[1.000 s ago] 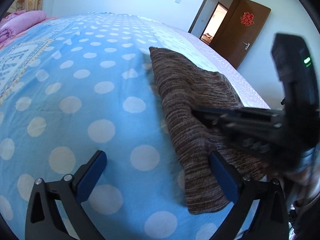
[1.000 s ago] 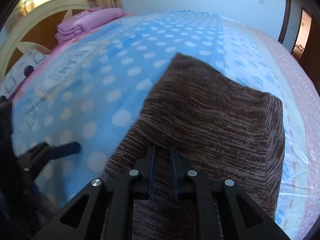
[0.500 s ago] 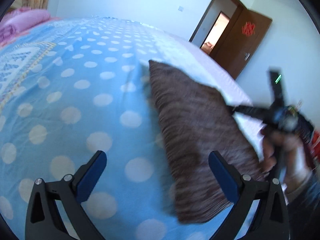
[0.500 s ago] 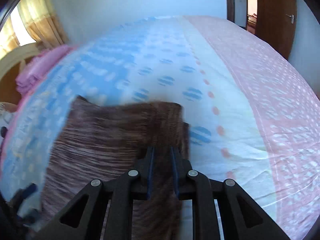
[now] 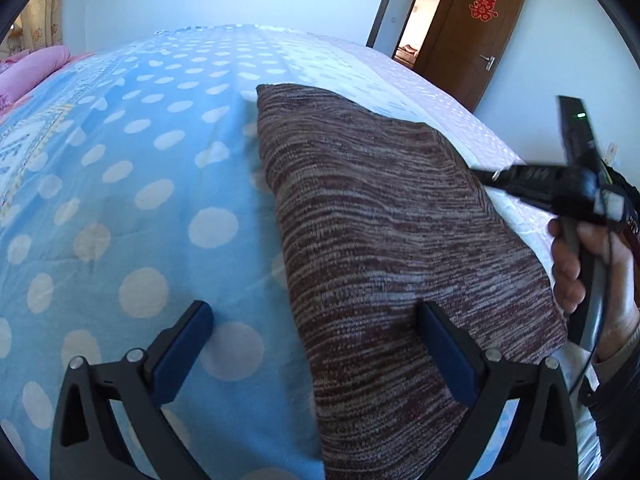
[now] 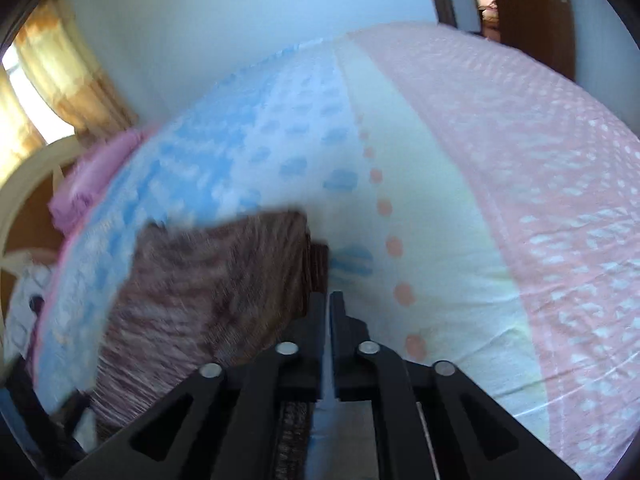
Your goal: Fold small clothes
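A brown striped knit garment lies folded into a rectangle on the blue polka-dot bedspread. My left gripper is open and empty, its right finger over the garment's near left part and its left finger over the bedspread. My right gripper has its jaws closed together; it sits at the garment's right edge, and I see nothing held between the tips. In the left wrist view it hangs beside the garment's far right edge, held by a hand.
The bedspread turns white and pink to the right. Pink bedding lies at the headboard end. A brown door stands open by the far wall. Curtains hang at the left.
My right gripper has drawn back off the top of the garment to its right edge and swung toward the pink side. The left gripper has stayed open in place.
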{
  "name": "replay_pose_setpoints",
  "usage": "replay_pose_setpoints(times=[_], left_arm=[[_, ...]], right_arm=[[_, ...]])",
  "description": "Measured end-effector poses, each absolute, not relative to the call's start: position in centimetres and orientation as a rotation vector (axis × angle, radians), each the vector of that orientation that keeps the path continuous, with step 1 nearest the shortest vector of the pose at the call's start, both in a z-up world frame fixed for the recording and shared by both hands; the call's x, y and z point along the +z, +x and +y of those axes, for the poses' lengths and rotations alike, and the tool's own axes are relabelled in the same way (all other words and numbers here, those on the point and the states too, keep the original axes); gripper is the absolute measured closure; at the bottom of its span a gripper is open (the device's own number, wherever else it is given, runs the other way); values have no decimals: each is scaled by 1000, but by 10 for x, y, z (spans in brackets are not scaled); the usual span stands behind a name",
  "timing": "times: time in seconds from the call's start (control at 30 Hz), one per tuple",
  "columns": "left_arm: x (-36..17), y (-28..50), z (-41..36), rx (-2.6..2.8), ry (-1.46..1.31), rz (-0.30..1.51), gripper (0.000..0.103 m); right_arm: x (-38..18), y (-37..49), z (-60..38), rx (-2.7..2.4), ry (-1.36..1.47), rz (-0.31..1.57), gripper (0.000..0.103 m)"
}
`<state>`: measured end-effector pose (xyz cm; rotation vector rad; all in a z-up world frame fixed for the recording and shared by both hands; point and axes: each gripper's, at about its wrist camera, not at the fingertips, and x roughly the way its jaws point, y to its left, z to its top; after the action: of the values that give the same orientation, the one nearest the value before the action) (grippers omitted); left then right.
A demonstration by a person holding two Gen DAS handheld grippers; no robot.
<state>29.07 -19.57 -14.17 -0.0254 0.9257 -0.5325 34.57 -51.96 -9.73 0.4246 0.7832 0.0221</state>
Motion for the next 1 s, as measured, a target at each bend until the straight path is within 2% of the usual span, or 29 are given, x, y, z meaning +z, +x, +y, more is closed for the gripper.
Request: replay_pose_setpoints(times=[0.03,0.07,0.23,0.4,0.63,0.83,1.0], left_arm=[[-142,290,-196,-534,-28,924,0],[-141,291,-195,-534,-29,923,0],[-141,293,-197,-529,-21,927,0],[-141,289,-205,-523,31,934,0],[-142,290,-210,-521,56,938,0],[-141,288,-213,-521,65,938,0],[-140,287,-217,-525,83,935,1]], right_arm=[[-93,345,-518,46,446,772,59],[-90,345,-514,78,462,772,48],[-116,360,-477,2,248,945,54],[-132,364,-517,105,470,860,53],[-141,384,-524,196,548,833,55],[-148,393,-524,267,601,843,76],[-144,393,-513,234,531,841,80]])
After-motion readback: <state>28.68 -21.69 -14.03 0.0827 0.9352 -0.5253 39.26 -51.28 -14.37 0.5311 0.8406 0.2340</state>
